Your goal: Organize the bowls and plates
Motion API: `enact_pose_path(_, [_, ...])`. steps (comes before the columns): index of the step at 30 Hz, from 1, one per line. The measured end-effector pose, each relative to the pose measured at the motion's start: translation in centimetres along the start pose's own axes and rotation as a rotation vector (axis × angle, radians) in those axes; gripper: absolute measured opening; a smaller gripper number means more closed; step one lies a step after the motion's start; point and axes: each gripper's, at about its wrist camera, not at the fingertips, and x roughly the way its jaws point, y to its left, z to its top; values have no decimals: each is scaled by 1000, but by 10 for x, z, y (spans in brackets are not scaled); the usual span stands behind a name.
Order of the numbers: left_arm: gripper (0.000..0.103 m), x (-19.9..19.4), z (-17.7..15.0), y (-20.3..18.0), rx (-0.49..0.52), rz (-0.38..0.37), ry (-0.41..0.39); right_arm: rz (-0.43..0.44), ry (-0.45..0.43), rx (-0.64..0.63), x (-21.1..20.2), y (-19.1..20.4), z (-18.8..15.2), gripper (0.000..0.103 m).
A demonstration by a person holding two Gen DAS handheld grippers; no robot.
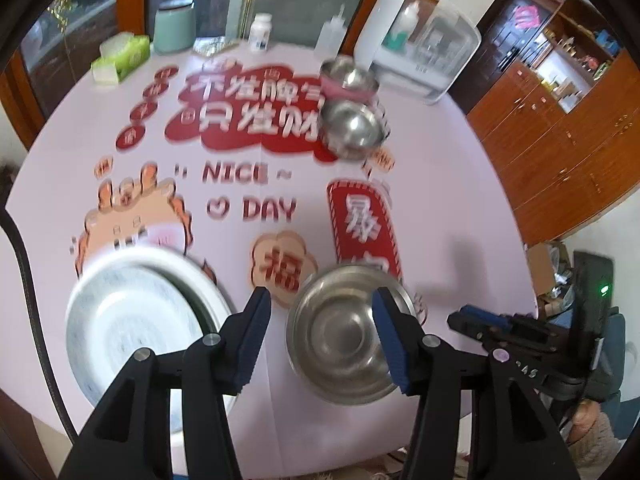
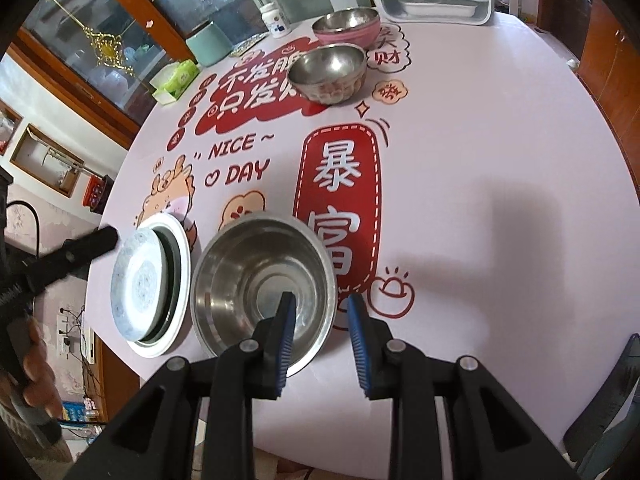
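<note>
Steel bowl (image 2: 262,284) sits beneath the right hand-held gripper (image 2: 320,306), whose parted jaws seemingly straddle its rim untouched.

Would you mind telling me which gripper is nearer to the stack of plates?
Left. The left gripper hangs beside the stack of plates; the right gripper sits farther off, straddling the steel bowl's rim.
</note>
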Motion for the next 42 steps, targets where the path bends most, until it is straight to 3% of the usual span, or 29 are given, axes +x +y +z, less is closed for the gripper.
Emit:
enact_pose_path(6, [52,-25,39,-3,34,-5,-53,9,-27,20,-18,-4,22,26])
enact_pose_path(11, [52,-43,75,-8,96,33,-112,25,-49,36,-34,-6,44,26])
enact_pose_path(17, [52,-60,125,-14,129,43,-154,-18,-115,9,-70,-8,80,26])
enact_pose_path(23, [52,-68,176,-31,208,103,-204,-43,-191,15,-107,-17,123,26])
enact_pose_path(33, [52,-35,250,-41,254,166,-205,-119,-294,4,-142,-33,195,26])
enact_pose_path(42, [52,26,307,-48,270,175,-205,-123,-286,48,-121,-63,264,26])
